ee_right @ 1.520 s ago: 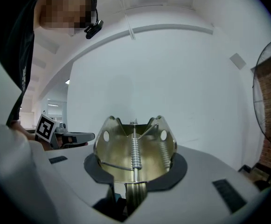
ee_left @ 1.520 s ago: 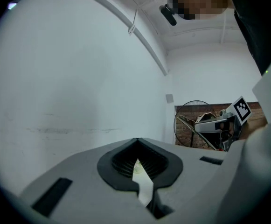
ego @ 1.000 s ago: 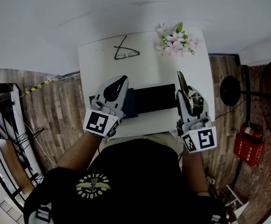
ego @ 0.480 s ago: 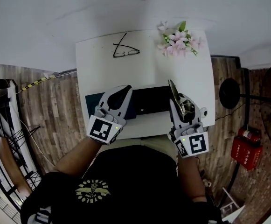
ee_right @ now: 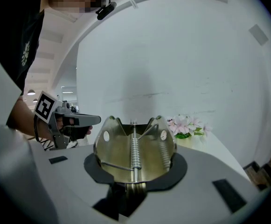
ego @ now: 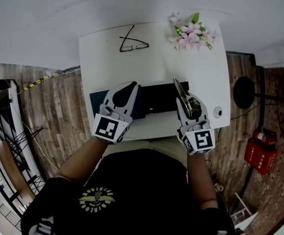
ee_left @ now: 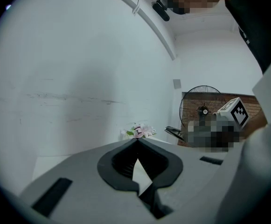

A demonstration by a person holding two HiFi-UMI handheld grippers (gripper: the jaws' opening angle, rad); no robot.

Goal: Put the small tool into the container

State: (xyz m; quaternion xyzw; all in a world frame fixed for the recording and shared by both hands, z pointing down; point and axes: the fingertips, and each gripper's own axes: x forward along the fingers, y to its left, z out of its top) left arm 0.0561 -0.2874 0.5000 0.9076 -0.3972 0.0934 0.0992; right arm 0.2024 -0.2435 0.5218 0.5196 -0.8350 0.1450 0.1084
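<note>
Tool along right gripper, tip forward

Open white table centre, glasses far left, flowers far right, black container near front edge

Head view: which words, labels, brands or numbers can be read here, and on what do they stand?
No text is readable.
Red box on the floor: white marks, too small to read.
Black shirt: yellow emblem, lettering too blurred to read.
Left marker cube, right marker cube: black-and-white square patterns, no letters.
</note>
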